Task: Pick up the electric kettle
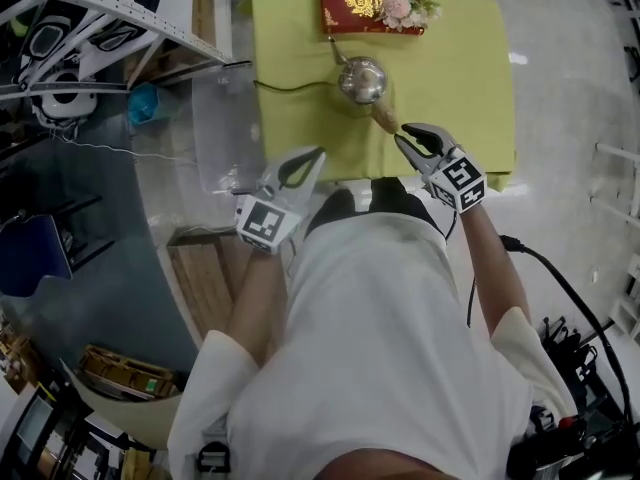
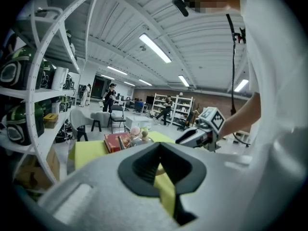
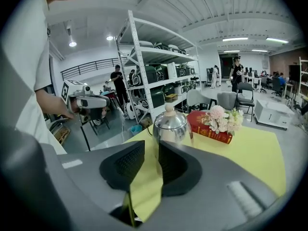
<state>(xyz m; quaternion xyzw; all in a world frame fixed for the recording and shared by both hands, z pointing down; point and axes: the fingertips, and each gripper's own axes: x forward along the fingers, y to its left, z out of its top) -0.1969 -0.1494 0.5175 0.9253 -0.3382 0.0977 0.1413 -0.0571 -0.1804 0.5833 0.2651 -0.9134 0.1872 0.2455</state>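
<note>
A shiny steel electric kettle (image 1: 362,78) with a wooden handle (image 1: 385,116) stands on the yellow table (image 1: 470,88). My right gripper (image 1: 403,134) hovers just before the handle's near end. In the right gripper view its jaws (image 3: 151,160) stand open with nothing between them, and the kettle (image 3: 169,126) is straight beyond. My left gripper (image 1: 318,154) is at the table's near edge, left of the kettle. Its tips meet with nothing held (image 2: 160,163). The kettle (image 2: 140,137) looks small past it.
A red book (image 1: 365,6) with pink flowers (image 1: 405,10) lies at the table's far edge. A dark cord (image 1: 290,88) runs left from the kettle. White shelving (image 1: 90,13) and a clear plastic bin (image 1: 220,128) stand left; a wooden pallet (image 1: 205,278) lies on the floor.
</note>
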